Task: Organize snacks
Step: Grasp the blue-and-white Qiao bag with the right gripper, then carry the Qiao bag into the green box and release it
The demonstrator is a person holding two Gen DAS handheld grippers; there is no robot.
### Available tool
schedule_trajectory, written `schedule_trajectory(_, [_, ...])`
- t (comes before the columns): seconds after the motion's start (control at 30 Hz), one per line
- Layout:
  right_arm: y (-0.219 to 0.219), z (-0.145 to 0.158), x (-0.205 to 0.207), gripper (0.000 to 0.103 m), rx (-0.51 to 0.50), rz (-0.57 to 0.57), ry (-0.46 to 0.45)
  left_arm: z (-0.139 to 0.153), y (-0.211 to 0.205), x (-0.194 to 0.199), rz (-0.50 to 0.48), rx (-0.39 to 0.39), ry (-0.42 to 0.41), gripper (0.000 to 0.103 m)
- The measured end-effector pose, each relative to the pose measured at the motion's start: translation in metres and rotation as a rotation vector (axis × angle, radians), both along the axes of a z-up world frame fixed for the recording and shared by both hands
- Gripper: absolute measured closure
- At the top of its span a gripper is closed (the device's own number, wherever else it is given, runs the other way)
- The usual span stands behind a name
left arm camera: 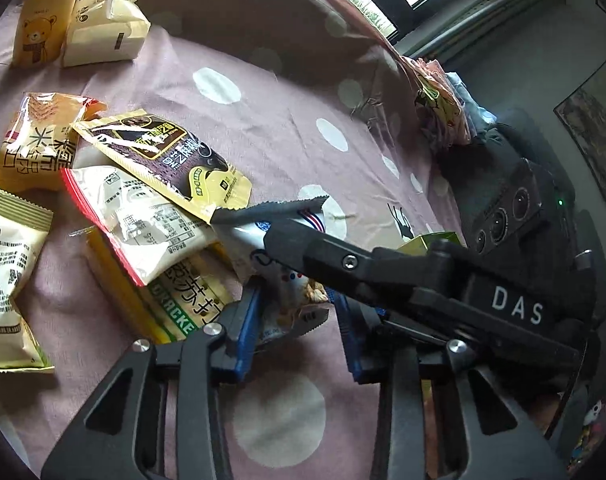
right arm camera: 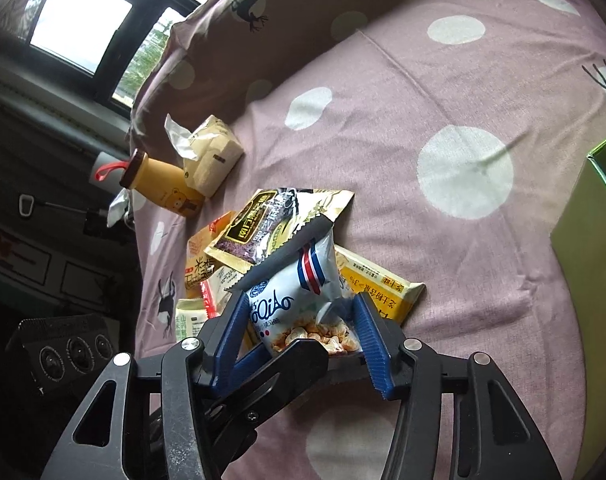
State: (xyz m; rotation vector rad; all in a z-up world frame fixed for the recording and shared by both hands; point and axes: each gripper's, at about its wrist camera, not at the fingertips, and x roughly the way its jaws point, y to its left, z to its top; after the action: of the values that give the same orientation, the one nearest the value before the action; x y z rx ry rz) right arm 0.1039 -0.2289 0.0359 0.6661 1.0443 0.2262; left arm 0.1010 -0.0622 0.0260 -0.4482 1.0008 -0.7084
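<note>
Pinching the white-and-blue snack bag (right arm camera: pixel 287 280) twice over: right gripper (right arm camera: pixel 301 298) half closed on its sides, blue pads pressing the crumpled film; left gripper (left arm camera: pixel 297 296) narrowed tight on the bag's lower end. Sitting tilted atop the snack pile on the spotted bedspread (left arm camera: pixel 263 100), touching the black-and-yellow packet (left arm camera: pixel 163 156) at eleven o'clock, overlapping the yellow cracker pack (left arm camera: pixel 175 304) at eight. Well apart from the green box (right arm camera: pixel 591 220) at three o'clock and the tissue pack (left arm camera: pixel 103 28) at eleven.

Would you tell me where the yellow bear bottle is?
In the right wrist view, the bear bottle lies at the bedspread's left edge, touching the tissue pack.
</note>
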Motion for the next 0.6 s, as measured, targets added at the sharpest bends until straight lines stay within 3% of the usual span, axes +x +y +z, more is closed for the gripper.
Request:
schedule_trajectory(0.4, [0.001,0.046,-0.047,0.048,0.026,-0.007,-0.158,0.05,-0.004,-0.053,-0.023,0.053,-0.19,0.069])
schedule_trajectory(0.6, [0.003,0.076,-0.076,0.048,-0.01,-0.013,-0.247,0.075,-0.009,-0.081,-0.036,0.059,-0.296,0.069])
